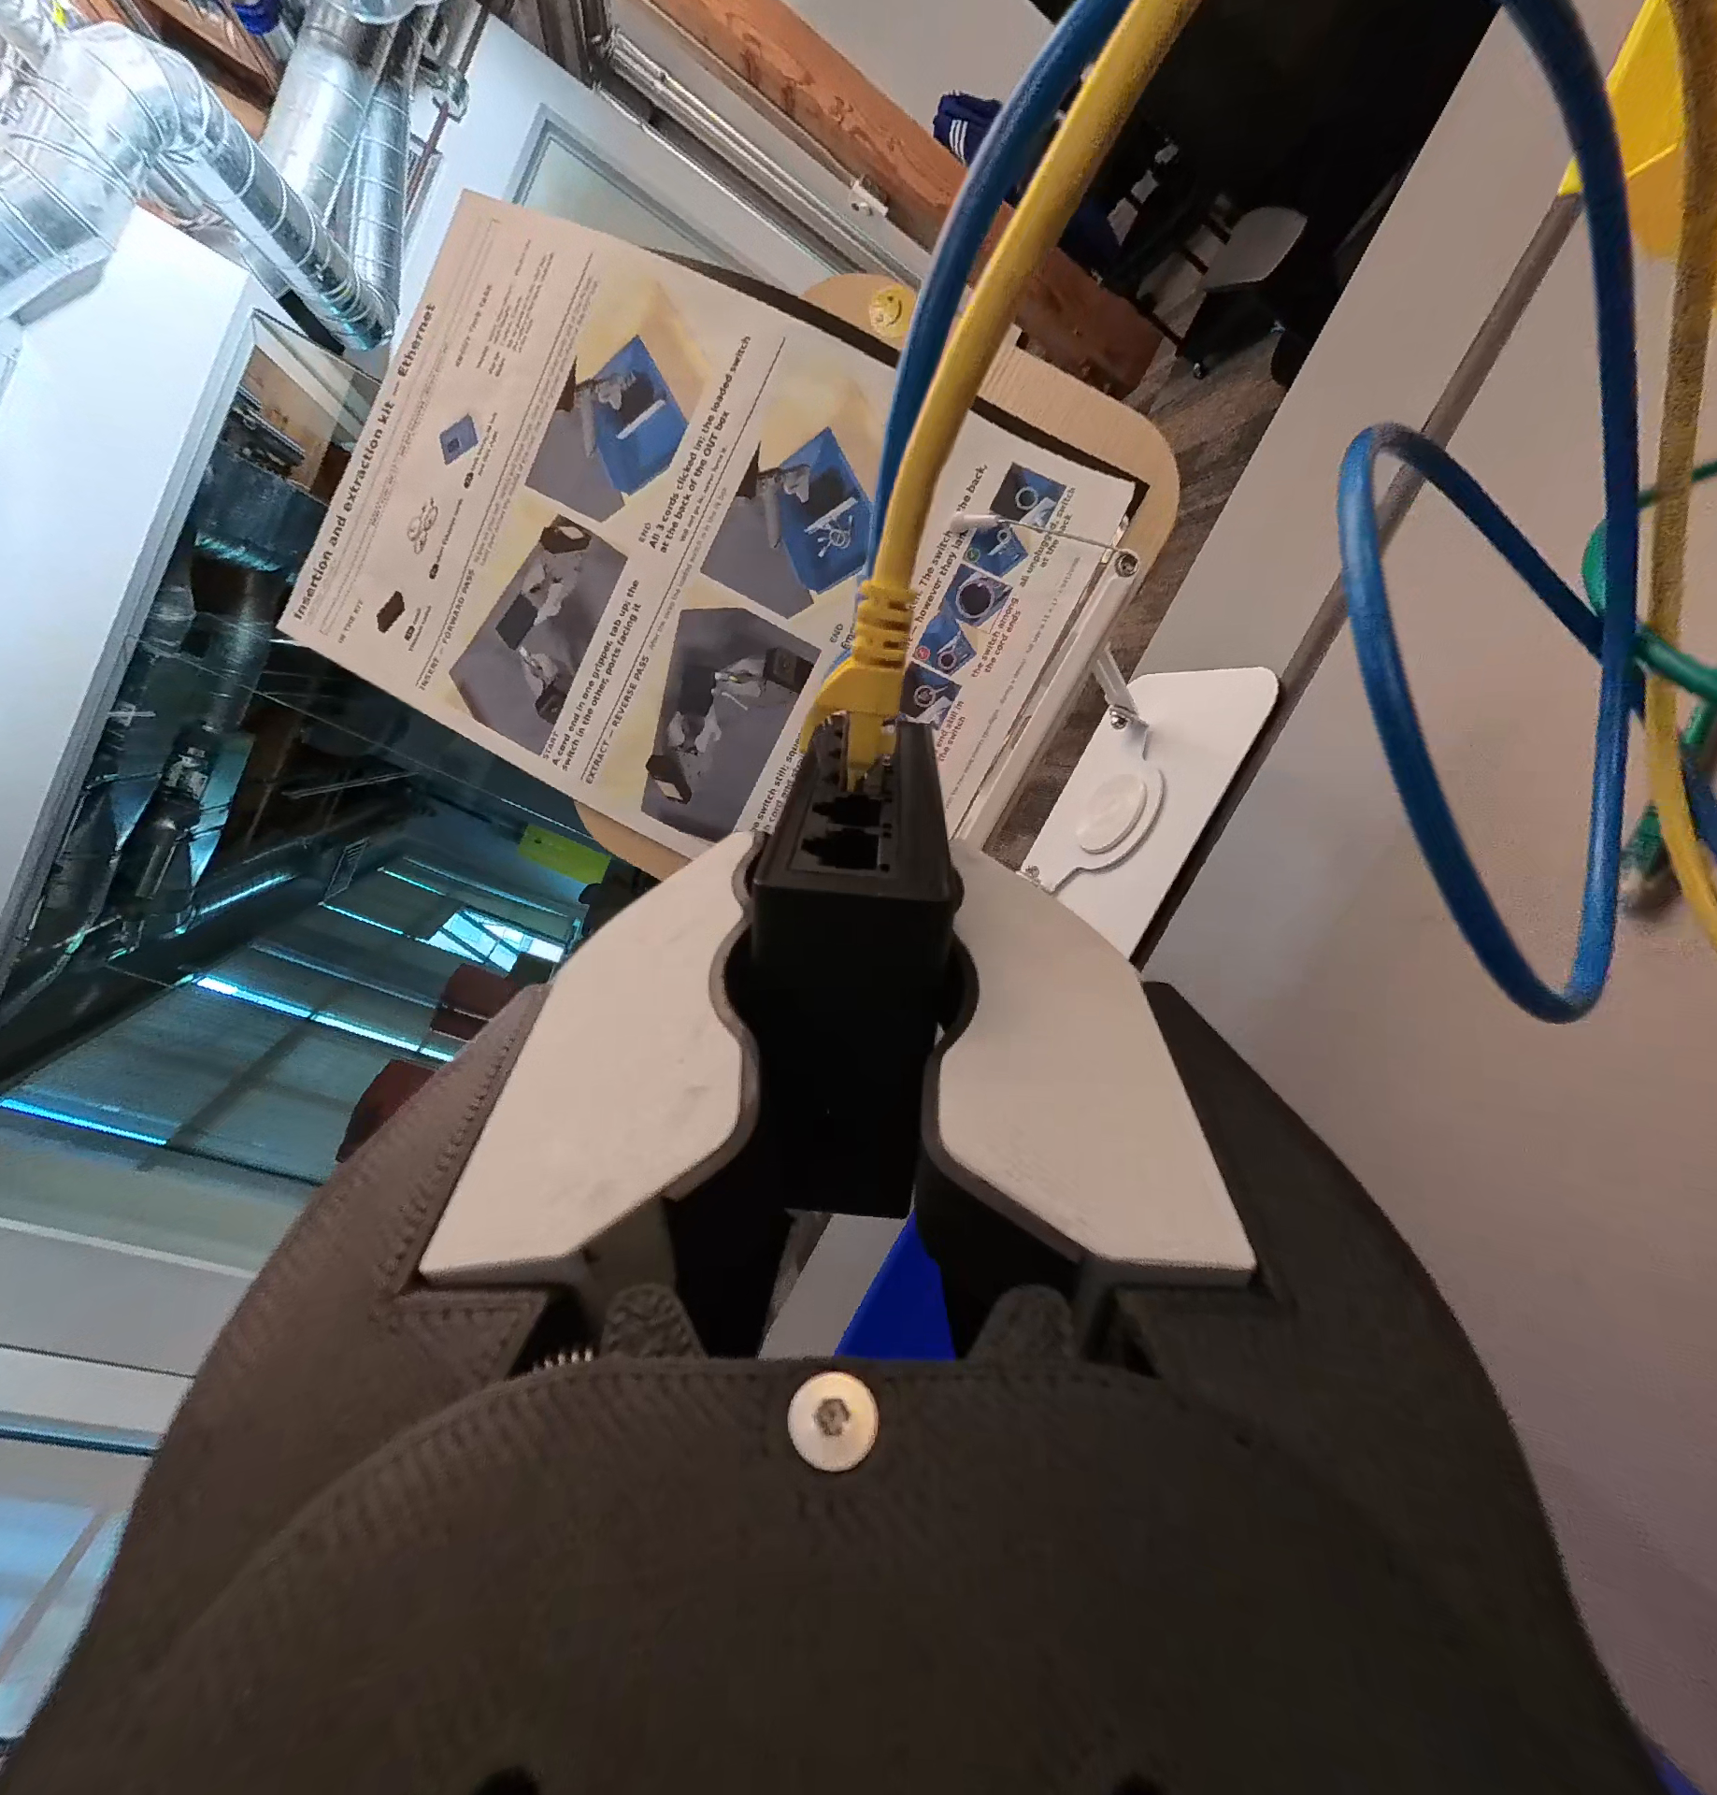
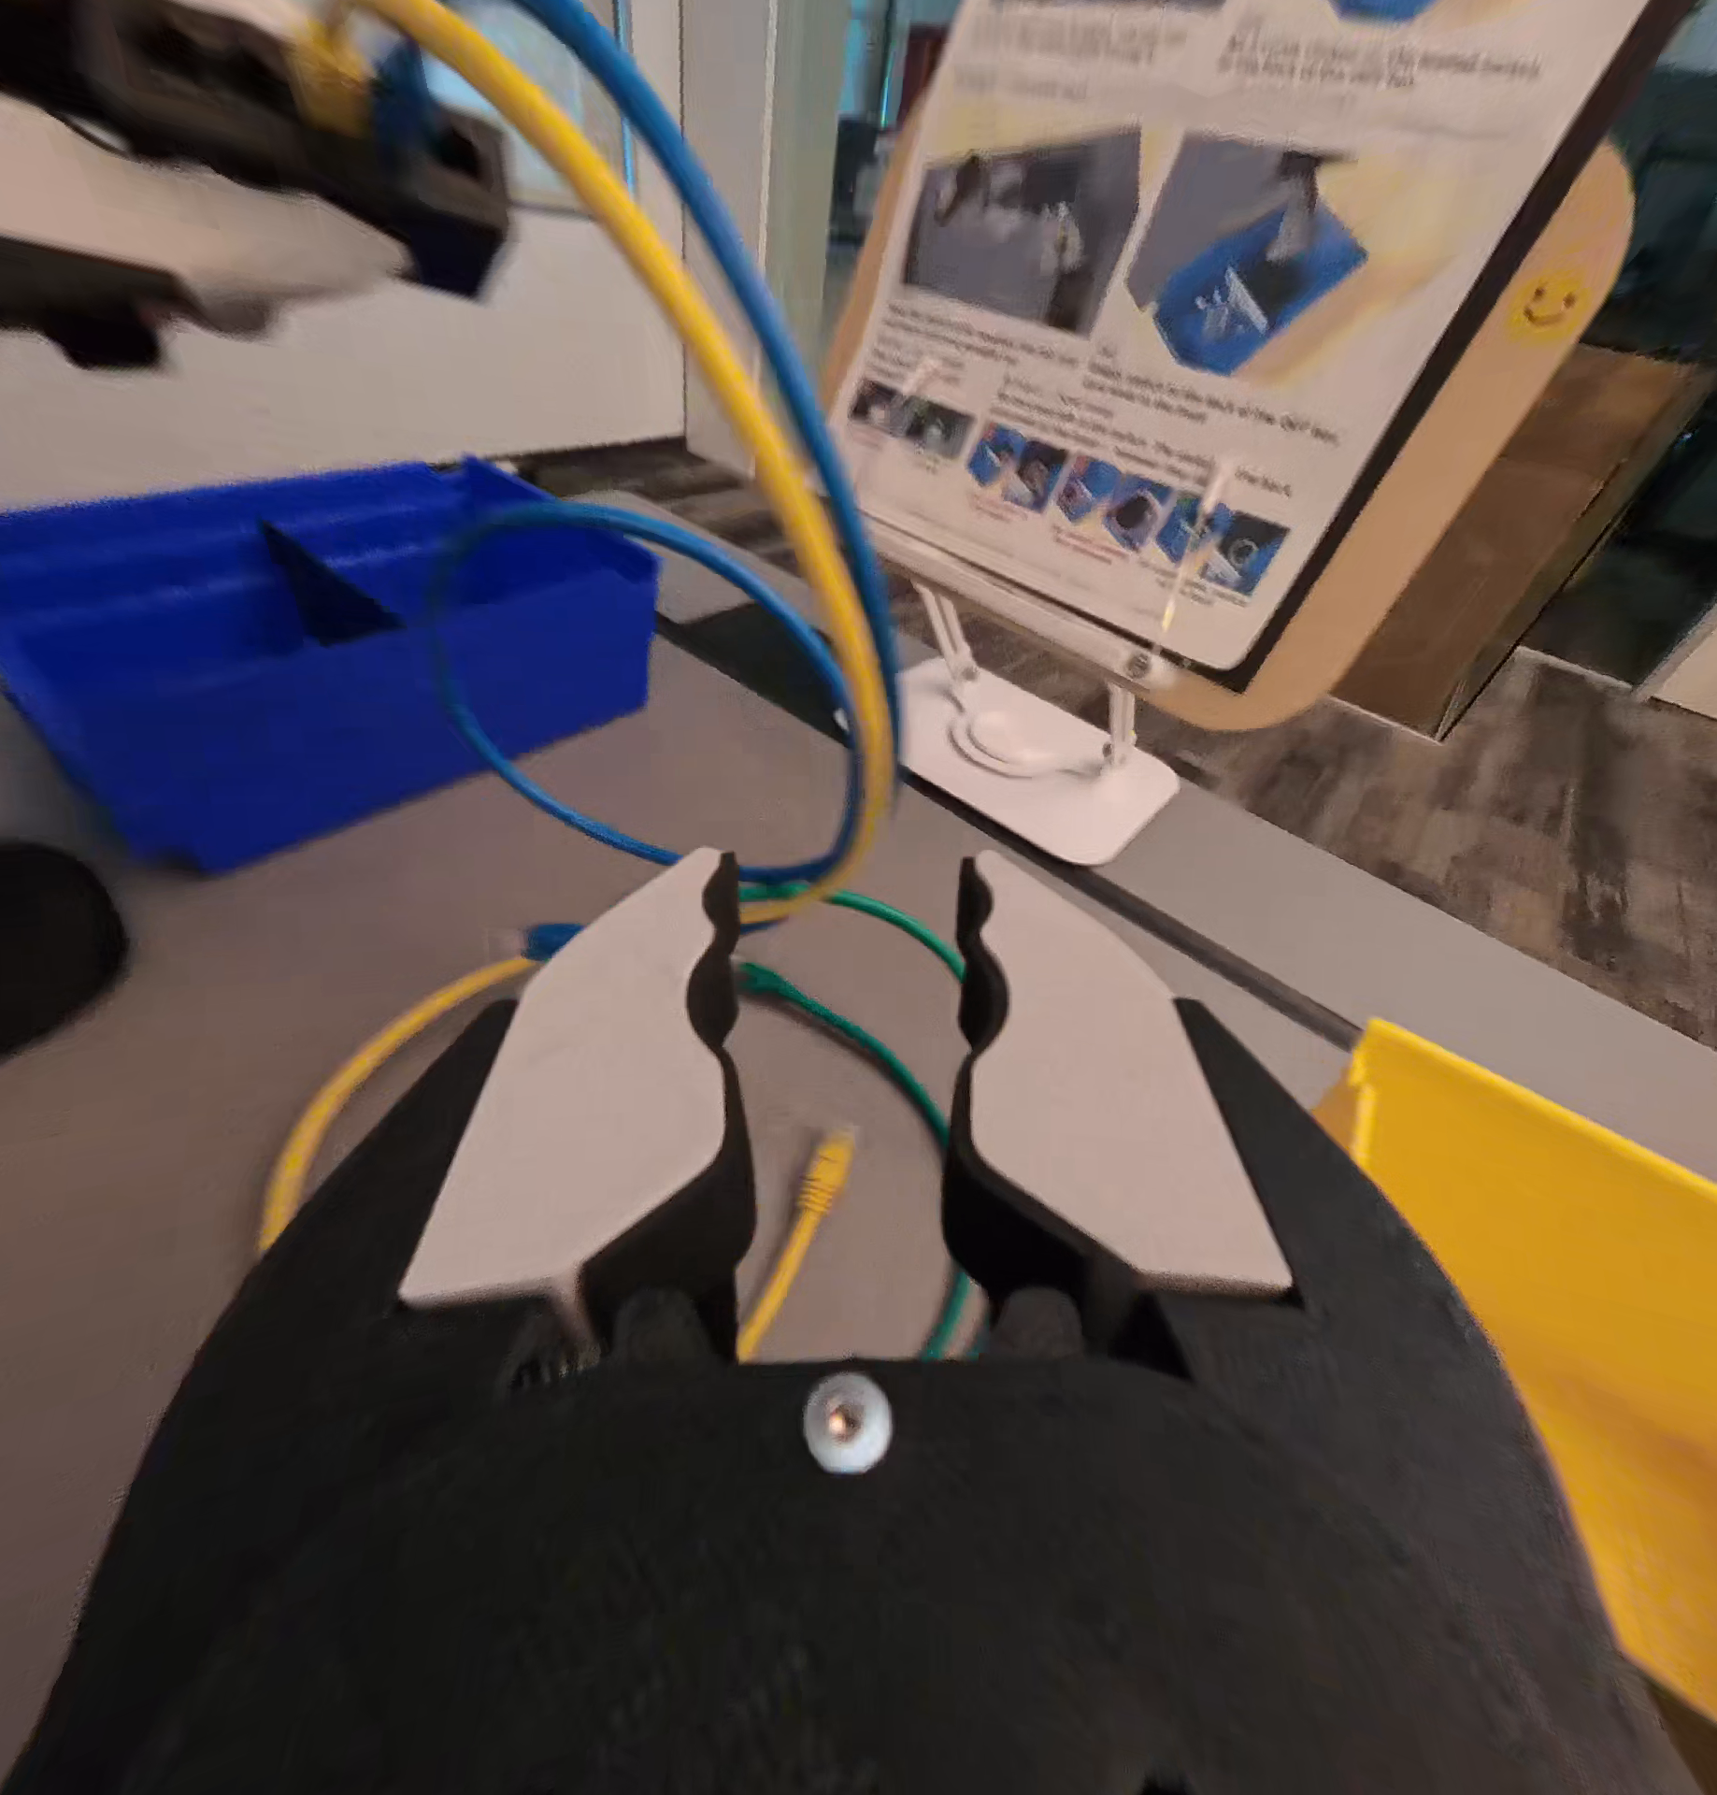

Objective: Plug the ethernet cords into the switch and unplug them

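My left gripper (image 1: 854,860) is shut on the black switch (image 1: 849,1030) and holds it in the air, ports facing away. A yellow cord (image 1: 874,641) is plugged into a far port. A blue cord (image 1: 917,321) runs down behind the yellow one; its plug is hidden. Two near ports are empty. In the right wrist view the switch (image 2: 437,194) is blurred at the upper left, with yellow and blue plugs in it. My right gripper (image 2: 844,874) is open and empty above the table. The yellow cord's free end (image 2: 823,1177) and a green cord (image 2: 859,1034) lie below it.
A blue divided bin (image 2: 301,660) stands at the left of the grey table (image 2: 204,1020). A yellow bin (image 2: 1563,1282) is at the right. An instruction board (image 2: 1223,321) on a white stand is at the back edge. Blue and yellow cord loops (image 2: 835,602) hang between the grippers. About 25 cm separates my left fingertips from my right.
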`<state>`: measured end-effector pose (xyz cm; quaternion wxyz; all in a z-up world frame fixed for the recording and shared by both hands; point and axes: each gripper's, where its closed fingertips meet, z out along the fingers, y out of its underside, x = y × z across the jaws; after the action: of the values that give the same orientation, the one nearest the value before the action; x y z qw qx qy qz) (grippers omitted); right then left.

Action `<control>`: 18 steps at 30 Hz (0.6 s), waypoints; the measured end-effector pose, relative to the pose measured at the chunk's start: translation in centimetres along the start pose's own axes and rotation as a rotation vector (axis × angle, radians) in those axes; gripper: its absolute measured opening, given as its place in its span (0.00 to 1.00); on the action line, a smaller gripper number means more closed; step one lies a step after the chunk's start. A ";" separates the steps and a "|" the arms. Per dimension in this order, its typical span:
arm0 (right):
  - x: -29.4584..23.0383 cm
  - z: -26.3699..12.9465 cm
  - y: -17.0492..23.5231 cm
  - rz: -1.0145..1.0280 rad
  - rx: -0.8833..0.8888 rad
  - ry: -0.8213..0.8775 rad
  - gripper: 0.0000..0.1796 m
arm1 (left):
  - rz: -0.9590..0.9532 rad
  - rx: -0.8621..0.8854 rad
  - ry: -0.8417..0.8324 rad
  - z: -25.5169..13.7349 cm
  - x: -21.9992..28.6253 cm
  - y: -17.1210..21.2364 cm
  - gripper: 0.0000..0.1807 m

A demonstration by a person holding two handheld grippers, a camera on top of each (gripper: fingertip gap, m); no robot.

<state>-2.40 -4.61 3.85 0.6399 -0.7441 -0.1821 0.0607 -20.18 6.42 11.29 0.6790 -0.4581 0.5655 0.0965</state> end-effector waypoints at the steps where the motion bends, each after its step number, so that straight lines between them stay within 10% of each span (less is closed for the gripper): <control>1: -2.0 -0.2 -0.3 0.003 0.003 -0.016 0.23 | 0.000 -0.001 0.001 0.1 0.1 -0.1 0.16; 8: -9.3 7.5 10.8 -0.040 -0.459 0.020 0.33 | 0.016 -0.007 0.002 0.3 0.7 -0.8 0.16; 11: -12.7 8.5 13.7 0.015 -0.577 -0.185 0.06 | 0.018 -0.025 -0.007 0.6 0.8 -0.3 0.16; 18: -17.7 0.5 2.6 0.146 -0.444 -0.751 0.04 | -0.034 -0.065 0.042 2.1 1.9 0.9 0.16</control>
<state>-18.46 -10.60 -1.34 0.3479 -0.8009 -0.3574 0.3313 -18.65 7.72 9.05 0.6533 -0.4914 0.5683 0.0935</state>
